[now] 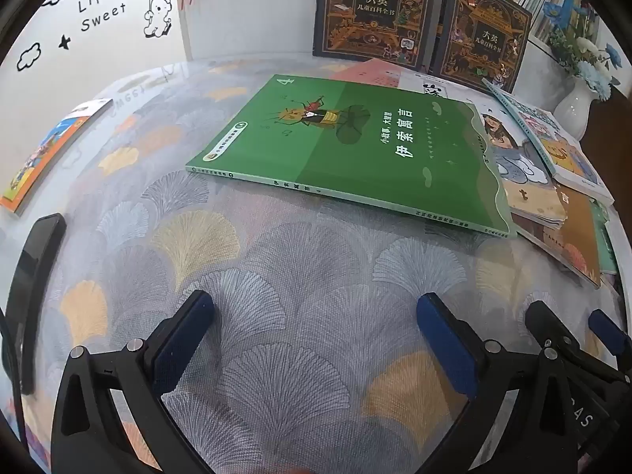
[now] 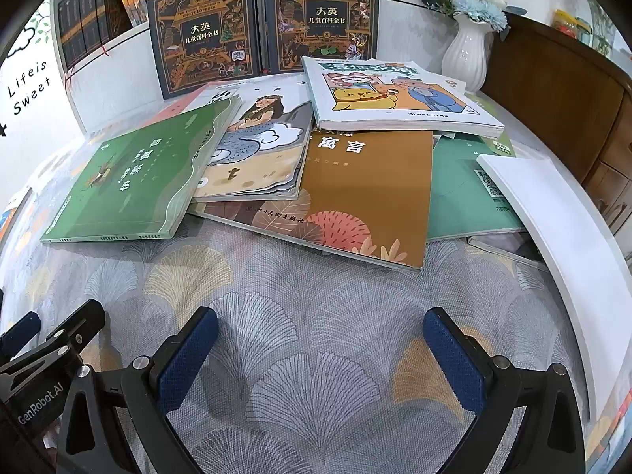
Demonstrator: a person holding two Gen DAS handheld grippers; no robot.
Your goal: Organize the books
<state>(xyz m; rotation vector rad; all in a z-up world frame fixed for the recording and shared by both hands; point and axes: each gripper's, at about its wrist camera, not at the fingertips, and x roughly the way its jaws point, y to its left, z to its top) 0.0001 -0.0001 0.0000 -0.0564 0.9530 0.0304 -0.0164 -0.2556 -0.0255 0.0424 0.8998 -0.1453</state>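
A green book (image 1: pixel 355 146) (image 2: pixel 134 181) lies flat on the leaf-patterned tablecloth (image 1: pixel 300 276), at the left edge of a loose pile. The pile holds a book with a girl on its cover (image 2: pixel 260 146), a brown book (image 2: pixel 367 189), a cartoon book (image 2: pixel 395 98) on top, and a teal book (image 2: pixel 466 197). My left gripper (image 1: pixel 314 316) hovers open over bare cloth short of the green book. My right gripper (image 2: pixel 320 335) is open too, short of the brown book. Each gripper shows at the edge of the other's view, side by side.
Two dark encyclopedia volumes (image 2: pixel 205 27) (image 2: pixel 322 15) lean upright against a white bookshelf (image 1: pixel 252 19) behind the pile. A white vase of blue flowers (image 2: pixel 468 51) stands at the back right. An orange book (image 1: pixel 43 158) and a black phone (image 1: pixel 35 276) lie far left. White sheets (image 2: pixel 553 217) lie right.
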